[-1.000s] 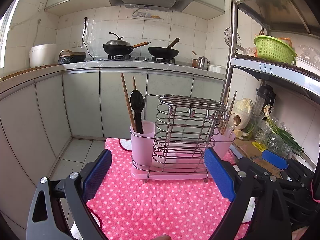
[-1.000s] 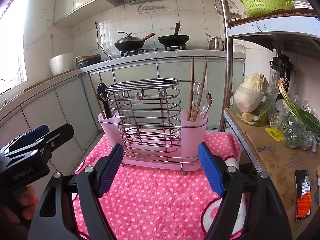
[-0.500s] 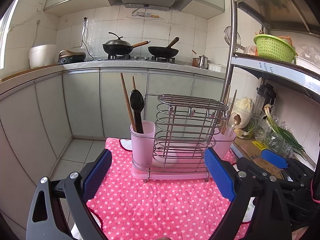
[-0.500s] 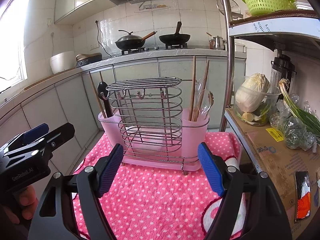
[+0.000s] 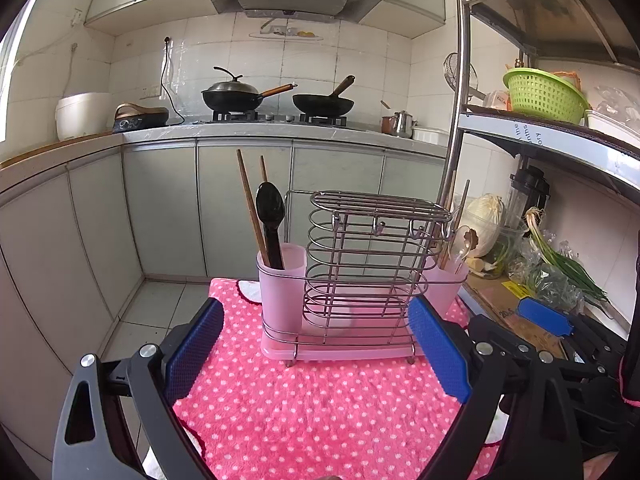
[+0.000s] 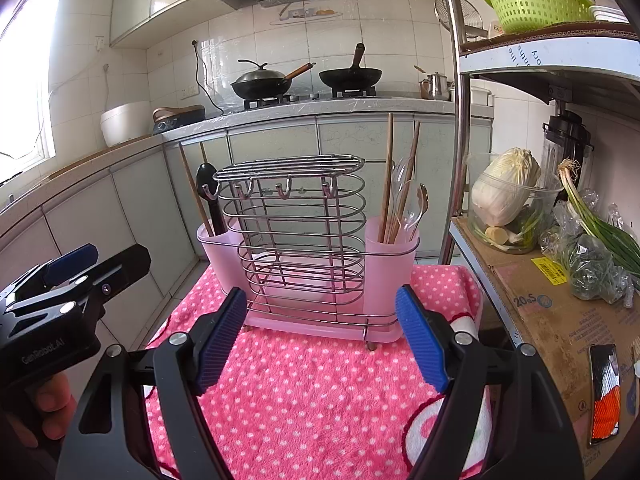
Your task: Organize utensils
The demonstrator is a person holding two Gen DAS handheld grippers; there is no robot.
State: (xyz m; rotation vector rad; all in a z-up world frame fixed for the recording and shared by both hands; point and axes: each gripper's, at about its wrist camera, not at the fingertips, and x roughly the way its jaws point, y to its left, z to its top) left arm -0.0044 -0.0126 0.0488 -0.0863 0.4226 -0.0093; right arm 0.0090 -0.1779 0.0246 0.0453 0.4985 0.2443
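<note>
Nothing has shifted since the earlier frames: the left gripper (image 5: 316,348) and right gripper (image 6: 320,336) hover wide apart, holding nothing, facing the rack (image 6: 296,232) on the near cloth (image 6: 320,392). Chopsticks (image 6: 386,184) and spoons stand upright in its pink end cups (image 6: 390,264), handy to pull out.

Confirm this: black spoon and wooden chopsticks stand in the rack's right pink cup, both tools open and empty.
Wrong cup. The black spoon and its chopsticks stand in the left cup, clearest in the left wrist view. The left tool and right tool are indeed open and empty.
</note>
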